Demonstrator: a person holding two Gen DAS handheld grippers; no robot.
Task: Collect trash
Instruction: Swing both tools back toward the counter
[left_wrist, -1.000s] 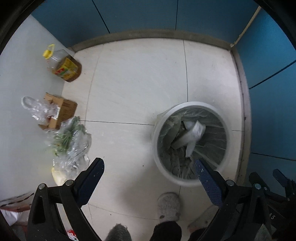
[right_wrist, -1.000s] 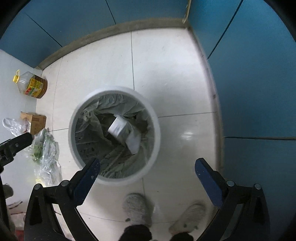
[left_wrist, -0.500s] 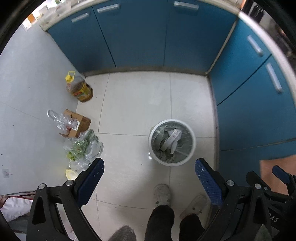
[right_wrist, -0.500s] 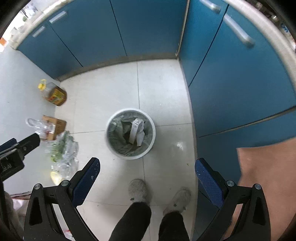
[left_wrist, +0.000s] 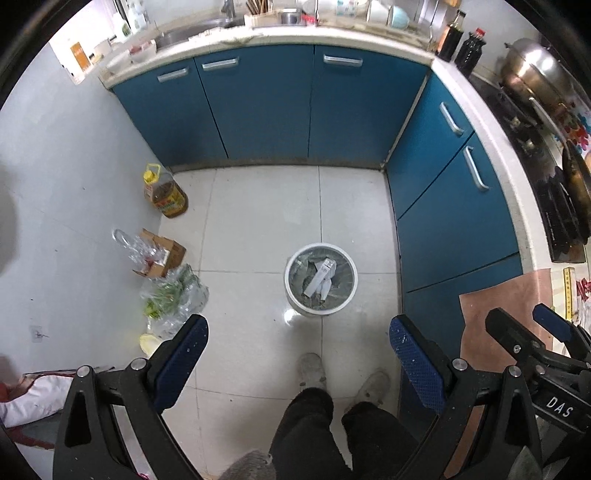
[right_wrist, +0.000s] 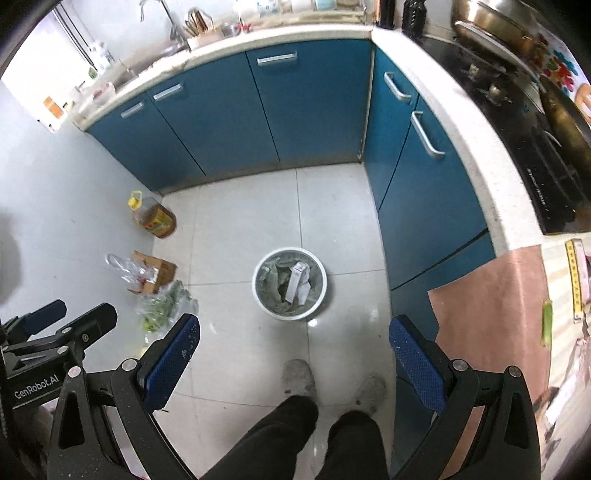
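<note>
One white bin (left_wrist: 320, 279) is standing on the tiled floor (left_wrist: 258, 229) between the blue cabinets (left_wrist: 266, 103) and the person's two grey shoes (left_wrist: 311, 370), and it is sitting well below both grippers. The bin is looking round, lined with a crinkled grey-clear bag, and it is holding a long white carton (left_wrist: 320, 275) lying tilted on crumpled white paper; the same bin (right_wrist: 290, 283) and carton (right_wrist: 295, 280) are showing from the right wrist. Along the left wall four things are sitting in a row: one yellow-capped oil jug (left_wrist: 164, 192), one open cardboard box (left_wrist: 162, 253) with a clear plastic bag (left_wrist: 129, 242) draped at its side, and one clear bag of greens (left_wrist: 171, 297) just beside the box. Two dark bottles (left_wrist: 460, 42) are standing on the bench (left_wrist: 332, 35) at the corner, and one steel wok (left_wrist: 535, 70) is resting on the stove. The left gripper (left_wrist: 298, 345) is hanging with its jaws spread wide and nothing between them. The right gripper (right_wrist: 294, 343) is likewise showing jaws released, gripping nothing, with a pink mat (right_wrist: 491, 314) lying on the bench at its right.
</note>
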